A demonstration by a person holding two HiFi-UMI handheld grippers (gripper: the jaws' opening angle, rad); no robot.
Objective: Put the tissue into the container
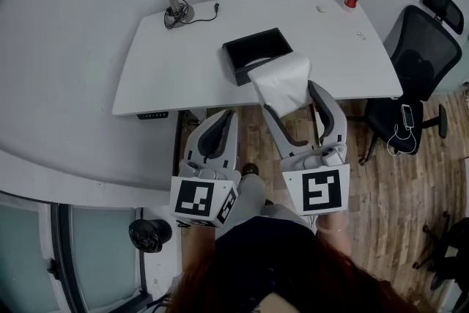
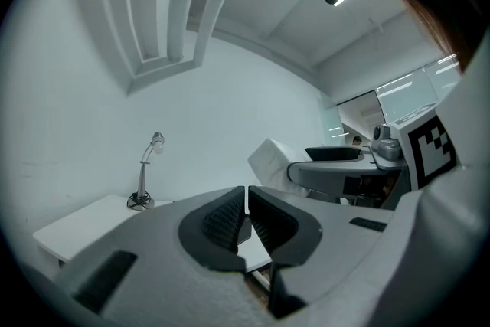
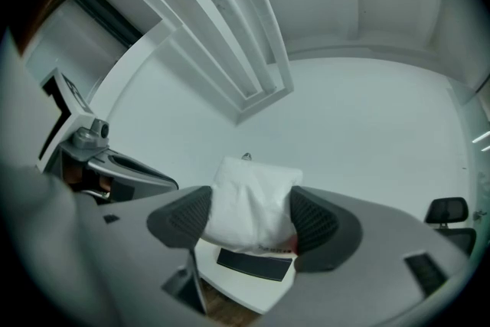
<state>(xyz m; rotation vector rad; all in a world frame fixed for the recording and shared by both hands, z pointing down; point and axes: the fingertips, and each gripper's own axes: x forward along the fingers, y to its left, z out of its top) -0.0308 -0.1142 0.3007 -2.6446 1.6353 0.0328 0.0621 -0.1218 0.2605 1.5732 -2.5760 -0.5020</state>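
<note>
Right gripper [image 3: 251, 217] jaws pinching tissue [image 1: 281, 83] near container [image 1: 256, 52], left gripper [image 2: 246, 215] jaws together, lamp [image 1: 178, 12], chair [image 1: 421, 55] around.

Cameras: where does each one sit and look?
Head view: on the person's head, looking down at white desk, black rectangular container, left gripper, right gripper; dark clothes show.
Left gripper view: on left gripper, looking along its shut jaws toward grey desk lamp.
Right gripper view: on right gripper, looking along jaws holding white tissue pack.
Shared: each gripper view shows the other gripper.
</note>
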